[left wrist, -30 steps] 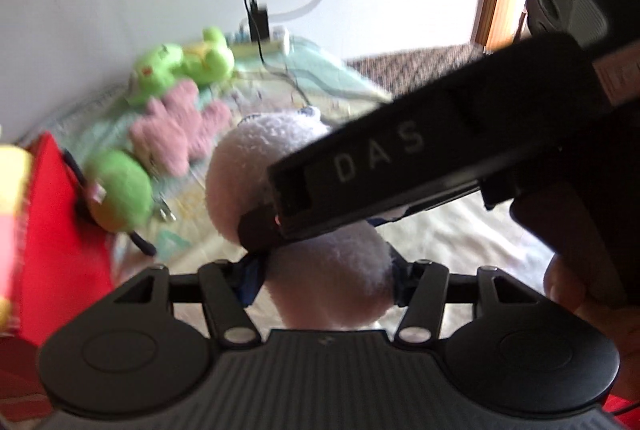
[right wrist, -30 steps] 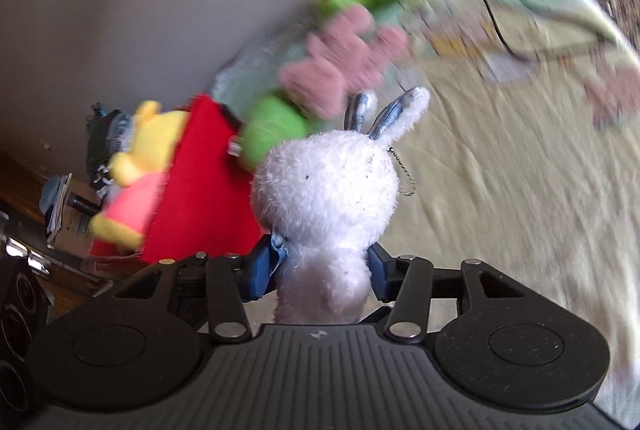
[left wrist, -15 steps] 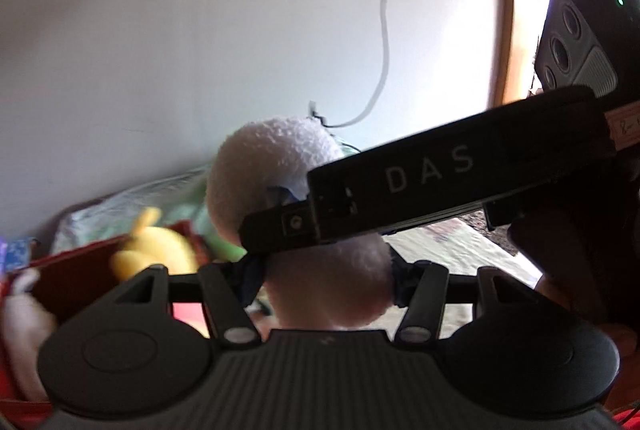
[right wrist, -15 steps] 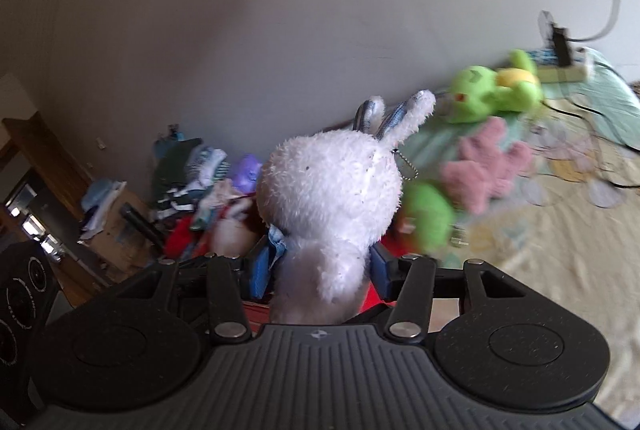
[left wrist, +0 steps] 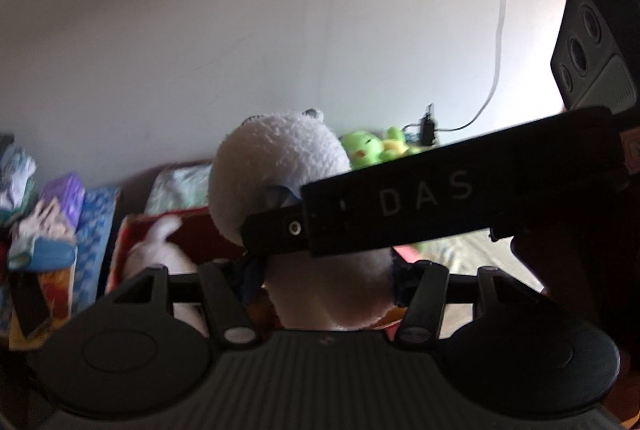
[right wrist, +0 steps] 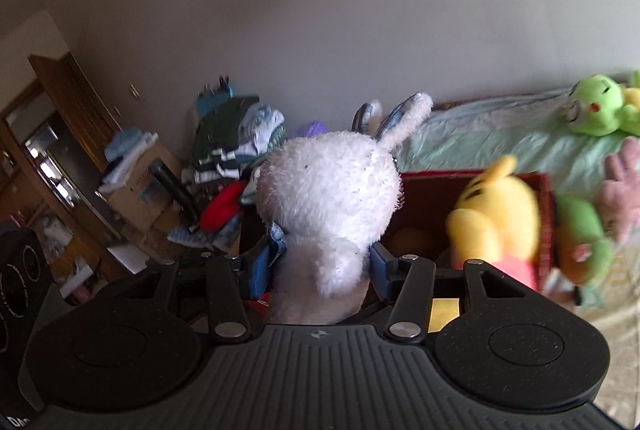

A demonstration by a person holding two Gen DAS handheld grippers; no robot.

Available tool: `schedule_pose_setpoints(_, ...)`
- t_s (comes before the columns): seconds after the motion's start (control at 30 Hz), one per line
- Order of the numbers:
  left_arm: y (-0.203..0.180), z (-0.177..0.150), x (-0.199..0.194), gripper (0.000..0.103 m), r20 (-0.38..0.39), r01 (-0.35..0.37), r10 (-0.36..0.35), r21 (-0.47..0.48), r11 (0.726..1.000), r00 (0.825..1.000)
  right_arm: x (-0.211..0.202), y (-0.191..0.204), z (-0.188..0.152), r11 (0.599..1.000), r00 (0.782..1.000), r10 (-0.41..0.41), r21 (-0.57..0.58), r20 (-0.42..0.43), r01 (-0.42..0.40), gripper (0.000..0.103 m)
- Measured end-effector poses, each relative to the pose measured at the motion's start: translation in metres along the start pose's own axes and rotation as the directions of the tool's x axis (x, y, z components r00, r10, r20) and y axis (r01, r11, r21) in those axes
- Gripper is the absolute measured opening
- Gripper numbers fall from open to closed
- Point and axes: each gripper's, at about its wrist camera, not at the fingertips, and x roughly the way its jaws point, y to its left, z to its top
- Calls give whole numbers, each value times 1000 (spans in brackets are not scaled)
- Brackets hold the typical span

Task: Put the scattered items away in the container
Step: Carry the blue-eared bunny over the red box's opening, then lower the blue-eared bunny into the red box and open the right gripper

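Both grippers have swung away from the bedspread and now look toward the wall, carrying the white plush rabbit [right wrist: 332,205] with them; a second ago the pink and green toys filled the view behind it, and now I see the red box [right wrist: 424,189] right behind the rabbit instead.

My right gripper [right wrist: 326,266] pinches the rabbit's body between its blue pads [right wrist: 260,266], one on each side, below the round head. Its striped ears point up and to the right. My left gripper [left wrist: 328,278] also presses on the same rabbit low on the body, with the toy bulging out above its fingers. From the left wrist, the right gripper's black arm marked DAS crosses in front of the rabbit from the right.

From the right wrist, the red box sits just past the rabbit, with a yellow plush toy [right wrist: 496,213] leaning at its near right corner and something tan lying inside. A green plush [right wrist: 580,230] rests against the box's right outer wall, and a pink plush [right wrist: 624,185] lies just beyond it on the bed. Farther right, a light green plush [right wrist: 596,105] lies on the pale green blanket [right wrist: 480,133]. A pile of folded clothes [right wrist: 232,141] stands far left by the wall.

From the left wrist, another pale plush [left wrist: 156,254] lies in the box's left part.
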Motion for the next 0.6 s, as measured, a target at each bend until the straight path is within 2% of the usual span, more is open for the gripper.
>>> schedule_pose_setpoints(0.27, 37, -24, 35, 58, -111, -14, 14, -2, 1000, 994, 59, 9, -8, 991, 986, -135, 6, -95, 136, 52)
schedule_pose_setpoints(0.6, 59, -37, 68, 56, -206, 3, -1, 12, 1000, 979, 86, -2, -18, 965, 955, -253, 29, -157, 260, 52)
